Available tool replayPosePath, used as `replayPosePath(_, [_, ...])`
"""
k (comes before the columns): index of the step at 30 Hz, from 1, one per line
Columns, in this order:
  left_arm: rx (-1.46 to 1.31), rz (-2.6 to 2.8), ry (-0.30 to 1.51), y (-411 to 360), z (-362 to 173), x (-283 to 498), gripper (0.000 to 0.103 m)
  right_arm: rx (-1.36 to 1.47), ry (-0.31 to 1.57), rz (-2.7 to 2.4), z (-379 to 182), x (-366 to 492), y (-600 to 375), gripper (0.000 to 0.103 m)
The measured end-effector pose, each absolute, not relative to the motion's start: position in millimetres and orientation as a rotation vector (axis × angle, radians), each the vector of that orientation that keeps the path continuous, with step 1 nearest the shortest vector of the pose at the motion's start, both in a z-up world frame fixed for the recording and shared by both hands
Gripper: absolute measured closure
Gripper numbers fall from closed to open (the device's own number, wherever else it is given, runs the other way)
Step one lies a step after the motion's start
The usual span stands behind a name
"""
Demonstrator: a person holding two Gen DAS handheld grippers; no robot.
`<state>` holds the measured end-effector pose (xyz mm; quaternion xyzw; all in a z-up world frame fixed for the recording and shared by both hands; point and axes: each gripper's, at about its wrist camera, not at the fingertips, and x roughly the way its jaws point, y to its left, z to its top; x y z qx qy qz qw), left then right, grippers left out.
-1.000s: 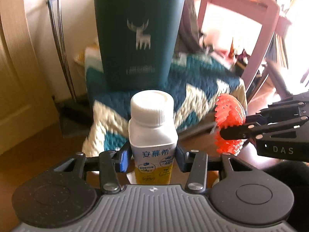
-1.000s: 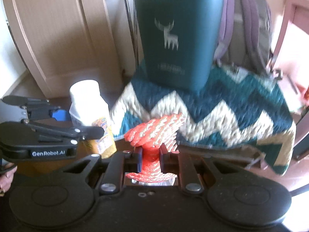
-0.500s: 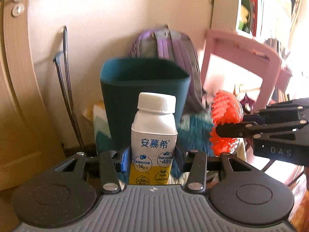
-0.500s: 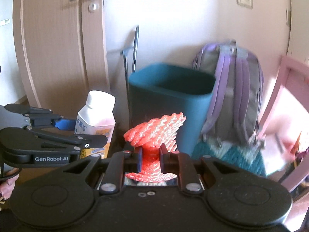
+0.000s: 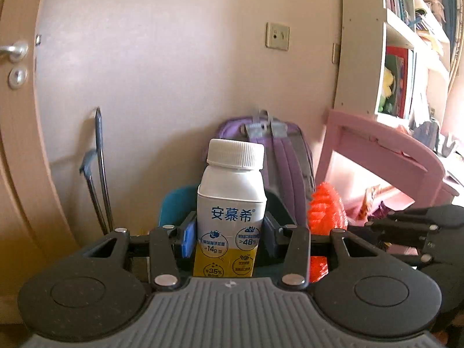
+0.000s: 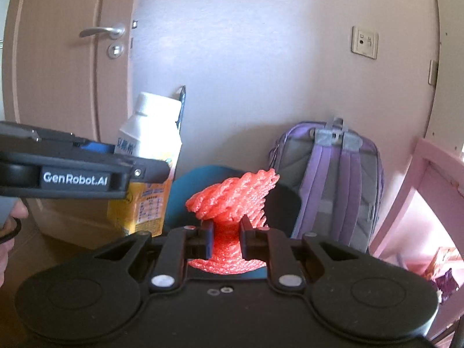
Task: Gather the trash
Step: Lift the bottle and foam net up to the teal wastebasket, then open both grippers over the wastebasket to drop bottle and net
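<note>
On the left side, our left gripper (image 5: pixel 229 239) is clamped on the upright yogurt drink bottle (image 5: pixel 230 211), its pads pressing the lower label on both sides. To its right, our right gripper (image 6: pixel 226 239) is clamped on the waist of the red foam net (image 6: pixel 232 200), which flares out above the jaws. Just beyond and below both sets of tongs sits the teal trash bin (image 6: pixel 200 179); only part of its rim shows past the held items. A purple backpack (image 6: pixel 336 179) leans against the wall behind the bin. We judge the current step as carrying both pieces of trash to the bin, with pickup complete. The next move calls for positioning each gripper above the bin opening, then parting the jaws so each item drops inside.
</note>
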<state>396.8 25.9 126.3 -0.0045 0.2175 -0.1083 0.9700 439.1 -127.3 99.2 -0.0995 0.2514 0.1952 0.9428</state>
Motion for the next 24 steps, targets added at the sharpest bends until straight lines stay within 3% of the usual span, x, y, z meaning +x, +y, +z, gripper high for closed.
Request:
replayPosePath(6, [-0.005, -0.200, 0.457, 19, 119, 444, 0.058, -0.201, 0.522, 0.385, 92, 475, -124, 0.087])
replayPosePath(16, [-0.002, -0.188, 0.590, 10, 64, 510, 0.058, -0.191, 0.632, 0.378, 43, 525, -119, 0.086])
replayPosePath(24, [-0.016, -0.174, 0.723, 12, 27, 541, 0.058, -0.203, 0.708, 0.395, 21, 536, -109, 0.076])
